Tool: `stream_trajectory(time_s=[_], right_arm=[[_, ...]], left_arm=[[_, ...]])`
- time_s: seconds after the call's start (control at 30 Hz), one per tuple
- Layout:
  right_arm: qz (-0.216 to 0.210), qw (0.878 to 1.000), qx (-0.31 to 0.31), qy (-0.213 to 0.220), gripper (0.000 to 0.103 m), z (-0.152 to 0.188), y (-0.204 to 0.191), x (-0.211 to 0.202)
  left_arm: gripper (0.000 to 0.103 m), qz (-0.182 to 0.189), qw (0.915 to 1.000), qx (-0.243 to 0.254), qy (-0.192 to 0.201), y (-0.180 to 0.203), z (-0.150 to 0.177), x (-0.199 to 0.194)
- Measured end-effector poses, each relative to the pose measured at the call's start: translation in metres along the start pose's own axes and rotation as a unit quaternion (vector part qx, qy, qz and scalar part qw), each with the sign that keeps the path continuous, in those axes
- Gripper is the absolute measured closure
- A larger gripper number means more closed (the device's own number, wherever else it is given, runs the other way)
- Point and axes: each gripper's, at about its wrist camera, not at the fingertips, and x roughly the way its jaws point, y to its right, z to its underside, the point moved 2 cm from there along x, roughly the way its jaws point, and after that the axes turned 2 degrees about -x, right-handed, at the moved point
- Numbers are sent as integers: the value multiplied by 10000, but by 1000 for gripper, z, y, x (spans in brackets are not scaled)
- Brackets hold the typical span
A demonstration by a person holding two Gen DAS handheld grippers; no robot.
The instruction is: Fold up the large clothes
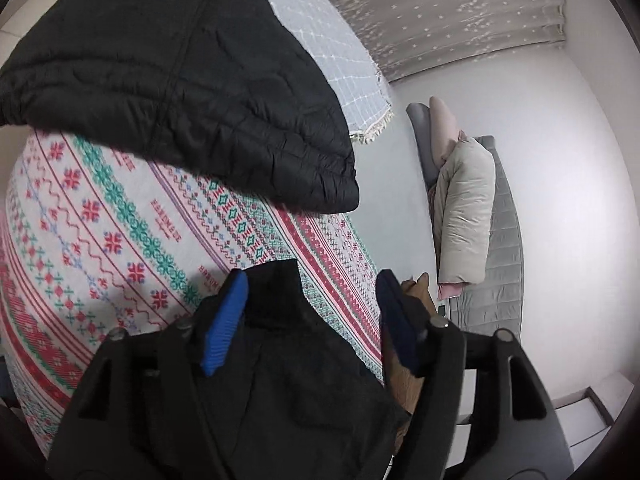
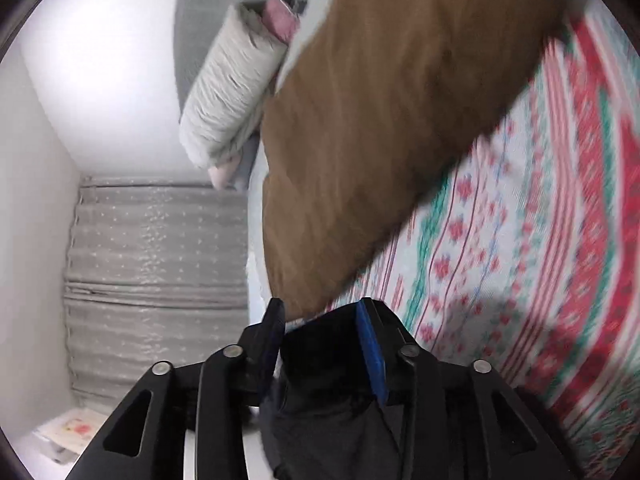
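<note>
Near: left tongs (image 1: 310, 312) apart around dark cloth, not visibly pinching; right tongs (image 2: 322, 320) likewise apart around dark cloth (same garment? cannot tell). Beyond, on the patterned bed (image 1: 100, 220), black quilted jacket (image 1: 180, 80) bunched, brown garment (image 2: 400, 120) unfolded. Far: folded pale coat (image 1: 464, 216). Much left.
</note>
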Motion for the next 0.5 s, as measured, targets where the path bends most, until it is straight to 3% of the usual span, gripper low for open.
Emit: stream_trajectory(time_s=[0.1, 0.17, 0.23, 0.27, 0.33, 0.4, 0.5], right_arm=[[350, 9977, -582, 14, 63, -2, -9, -8], [706, 9903, -1193, -54, 63, 0, -22, -8], [1138, 9735, -1979, -135, 61, 7, -36, -5], [1414, 9578, -2486, -279, 60, 13, -43, 1], [1624, 9387, -2965, -670, 59, 26, -46, 16], [1709, 9236, -3124, -1418, 57, 43, -38, 36], [2290, 9033, -3226, -1657, 57, 51, -24, 54]], left_arm=[[33, -197, 9994, 246, -156, -1, 2, 1], [30, -536, 9968, 538, -262, -5, 6, 4], [28, -831, 9926, 818, -353, -12, 12, 9], [28, -930, 9908, 901, -403, -16, 15, 12], [28, -1195, 9841, 1120, -694, -23, 24, 22], [28, -1604, 9737, 1408, -799, -28, 32, 29], [28, -2174, 9593, 1655, -708, -39, 42, 43]])
